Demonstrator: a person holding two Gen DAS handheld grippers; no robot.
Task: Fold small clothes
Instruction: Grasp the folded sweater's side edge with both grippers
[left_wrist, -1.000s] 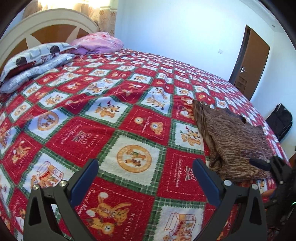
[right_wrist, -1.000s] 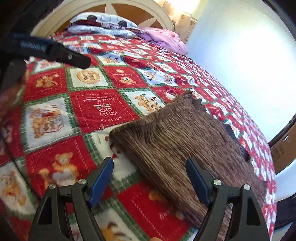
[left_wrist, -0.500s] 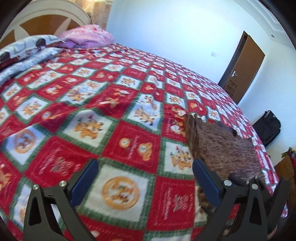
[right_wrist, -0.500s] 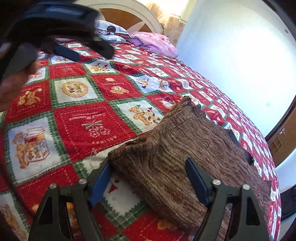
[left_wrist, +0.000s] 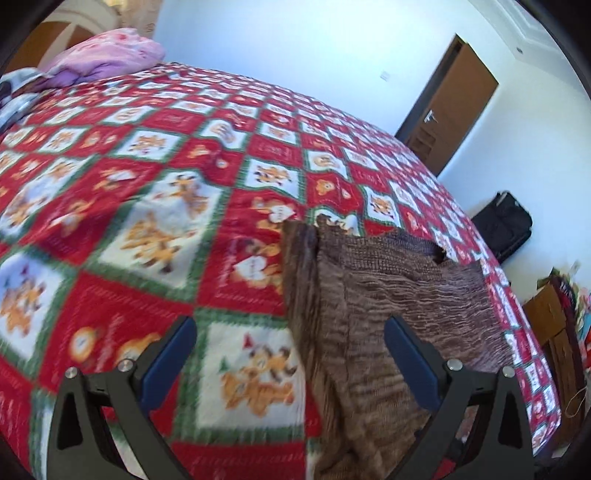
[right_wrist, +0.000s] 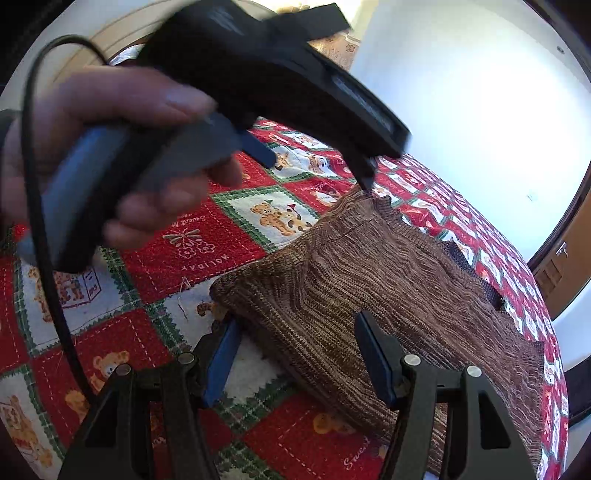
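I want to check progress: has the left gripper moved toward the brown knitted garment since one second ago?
Yes. The left gripper has swung right toward the door; its open fingers now straddle the brown knitted garment's left edge.

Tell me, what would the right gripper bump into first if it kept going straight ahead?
Most likely the brown ribbed knit garment. Its near folded edge lies right between the open fingers of the right gripper, on the red and white teddy-bear patchwork blanket. Depth is hard to judge, but nothing else stands before it.
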